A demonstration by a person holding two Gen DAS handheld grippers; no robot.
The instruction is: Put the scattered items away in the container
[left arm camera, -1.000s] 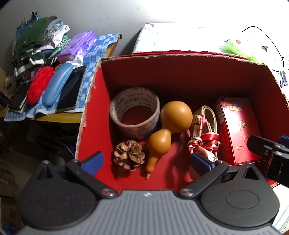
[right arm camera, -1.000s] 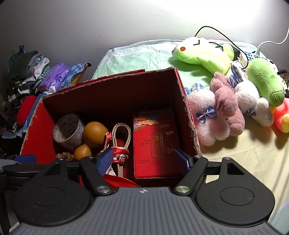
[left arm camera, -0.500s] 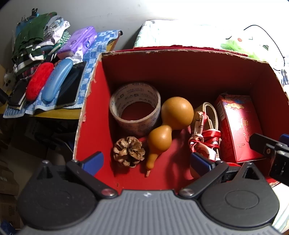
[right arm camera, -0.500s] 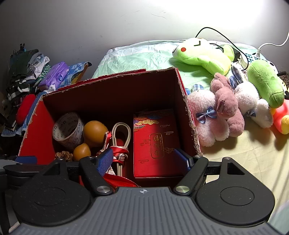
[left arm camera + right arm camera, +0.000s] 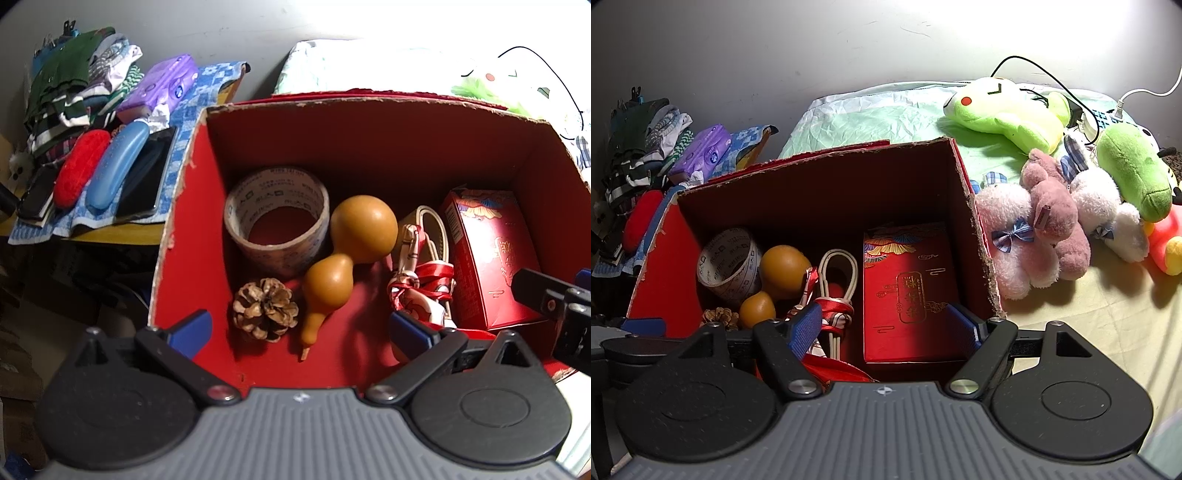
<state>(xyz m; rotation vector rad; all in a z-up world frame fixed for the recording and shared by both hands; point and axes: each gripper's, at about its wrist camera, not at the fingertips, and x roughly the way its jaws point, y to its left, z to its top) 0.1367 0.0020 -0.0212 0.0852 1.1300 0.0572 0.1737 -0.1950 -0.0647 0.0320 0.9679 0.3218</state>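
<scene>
The red cardboard box point(image 5: 177, 236) is sitting on the bed. Left to right it is holding a tape roll point(image 5: 277, 221), pinecone point(image 5: 265, 308), gourd point(image 5: 347, 251), ribboned cord bundle point(image 5: 421, 277) and red gift carton point(image 5: 908, 291). The left gripper point(image 5: 299, 325) and right gripper point(image 5: 886, 325) are hanging spread and empty. The gourd looks light, hard, slippery; its waist suits pinching. Plush toys point(image 5: 1034, 229) are crowding the box's right wall.

Free: we see bare floor at the box point(image 5: 192, 206) front, between pine cone point(image 5: 265, 309) and ribbon bundle point(image 5: 421, 291) | Blocked: tape roll point(image 5: 277, 218), gourd point(image 5: 343, 258), red carton point(image 5: 491, 258) fill the rest
</scene>
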